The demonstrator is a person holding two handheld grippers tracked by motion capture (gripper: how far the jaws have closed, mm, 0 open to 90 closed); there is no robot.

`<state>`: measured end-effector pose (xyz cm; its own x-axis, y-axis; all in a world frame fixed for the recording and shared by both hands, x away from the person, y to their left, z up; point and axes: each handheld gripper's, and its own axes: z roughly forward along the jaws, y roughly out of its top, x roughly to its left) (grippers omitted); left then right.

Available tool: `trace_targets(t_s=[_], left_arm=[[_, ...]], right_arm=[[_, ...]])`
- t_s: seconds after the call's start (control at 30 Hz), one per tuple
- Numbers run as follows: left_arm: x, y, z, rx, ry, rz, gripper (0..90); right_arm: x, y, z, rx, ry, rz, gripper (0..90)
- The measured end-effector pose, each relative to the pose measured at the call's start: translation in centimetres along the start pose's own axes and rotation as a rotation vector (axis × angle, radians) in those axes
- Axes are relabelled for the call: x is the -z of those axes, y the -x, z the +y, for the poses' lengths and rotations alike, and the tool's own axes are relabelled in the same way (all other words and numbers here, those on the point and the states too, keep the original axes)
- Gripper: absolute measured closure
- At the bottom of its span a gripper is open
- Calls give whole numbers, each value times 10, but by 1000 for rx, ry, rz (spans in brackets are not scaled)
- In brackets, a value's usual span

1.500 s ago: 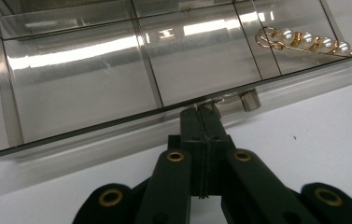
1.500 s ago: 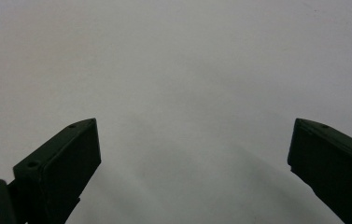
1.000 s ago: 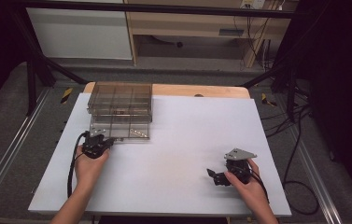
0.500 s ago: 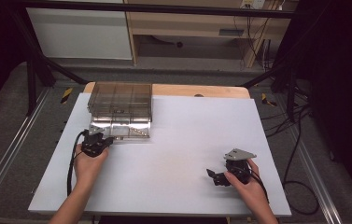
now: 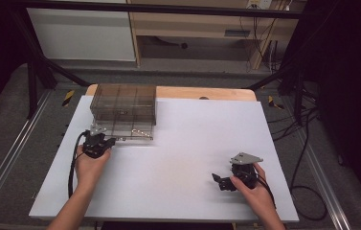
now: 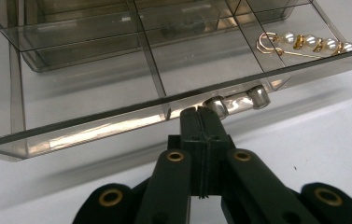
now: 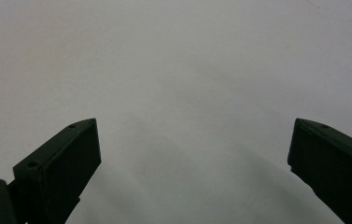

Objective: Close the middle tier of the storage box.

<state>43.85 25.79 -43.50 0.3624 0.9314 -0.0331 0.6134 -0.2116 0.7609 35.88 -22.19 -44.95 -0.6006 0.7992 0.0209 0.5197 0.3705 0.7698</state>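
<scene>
A smoky clear organiser box (image 5: 123, 103) stands at the table's far left, its bottom drawer (image 5: 130, 130) pulled out toward me. In the drawer's right compartment lies a gold-and-pearl piece of jewellery (image 6: 304, 43). My left gripper (image 6: 197, 114) is shut, its tips against the drawer's front wall just left of the small metal handle (image 6: 239, 100). I cannot tell whether the tips pinch anything. From above, the left gripper (image 5: 112, 140) sits at the drawer's left front corner. My right gripper (image 5: 219, 182) rests open near the front right, with bare table between its jaws (image 7: 192, 140).
The white table top (image 5: 192, 139) stretches wide between the two hands. Cables trail from both grippers toward me. A wooden strip (image 5: 207, 92) edges the far side, with dark frame rails and floor cables beyond.
</scene>
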Motion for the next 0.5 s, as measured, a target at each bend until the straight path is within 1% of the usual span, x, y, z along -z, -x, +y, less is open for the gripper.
trace_targets(t_s=[0.1,0.5], left_arm=[[0,0,1,3,-1,0,900],[0,1,11,-13,0,-3,900]], right_arm=[[0,0,0,-2,2,0,29],[-1,2,-1,-10,1,-2,29]])
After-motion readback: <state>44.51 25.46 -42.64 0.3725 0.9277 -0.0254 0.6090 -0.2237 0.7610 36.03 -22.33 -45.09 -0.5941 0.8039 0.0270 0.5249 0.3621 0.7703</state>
